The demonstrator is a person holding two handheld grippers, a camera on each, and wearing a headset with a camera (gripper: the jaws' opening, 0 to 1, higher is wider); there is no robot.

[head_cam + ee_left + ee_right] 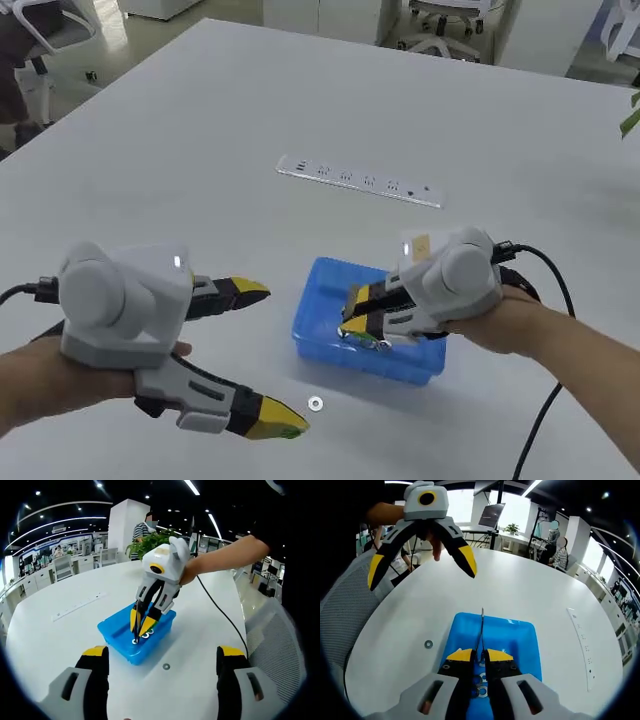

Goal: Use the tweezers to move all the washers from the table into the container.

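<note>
Here's the left gripper [278, 358]: a pale grey moulded shell with a big round knob and a small white light glowing at its two o'clock. Its black fingers [215, 296] are capped in yellow, and a black cable [20, 291] trails off at nine o'clock. Over to the right gripper [350, 320], with the same grey shell, round disc and black-and-yellow scheme, a small tan label at eleven o'clock, and a second black cable [545, 262] looping out at three o'clock.

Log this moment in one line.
right gripper shut on tweezers, tips in container | left gripper open above table | washers in container | one washer on table beside container
</note>
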